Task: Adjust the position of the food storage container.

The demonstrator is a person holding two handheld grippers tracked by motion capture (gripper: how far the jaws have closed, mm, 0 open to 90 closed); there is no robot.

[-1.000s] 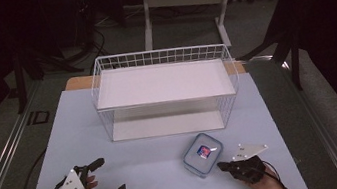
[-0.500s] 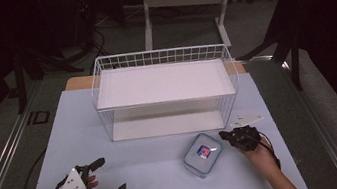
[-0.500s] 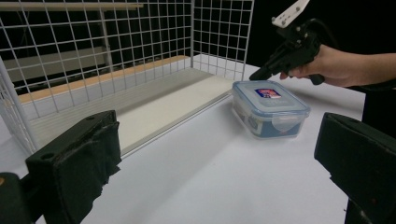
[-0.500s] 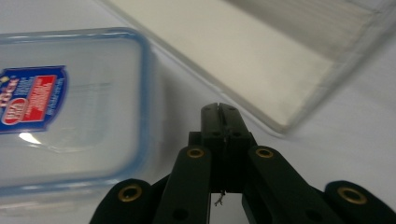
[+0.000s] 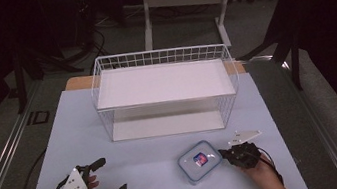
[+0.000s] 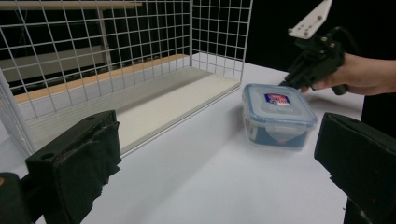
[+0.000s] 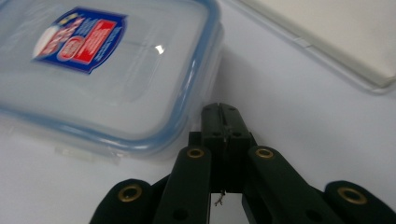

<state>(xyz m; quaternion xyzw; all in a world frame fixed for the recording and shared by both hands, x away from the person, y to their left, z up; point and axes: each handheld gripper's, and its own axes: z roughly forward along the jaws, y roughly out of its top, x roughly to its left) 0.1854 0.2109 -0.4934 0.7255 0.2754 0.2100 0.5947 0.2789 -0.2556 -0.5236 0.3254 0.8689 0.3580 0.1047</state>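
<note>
From above, the food box sits on the table in front of the wire rack, between my two grippers. My right gripper has its tips just beside the box's right edge, pressed together with nothing between them. My left gripper lies well apart from the box at the near left, its jaws spread wide and empty.

Along my left gripper's jaws, the box stands ahead on the table, right of the rack, with my right gripper at its far side.

Along my right gripper, the closed tips sit just off the box's blue-rimmed lid; I cannot tell whether they touch it.
</note>
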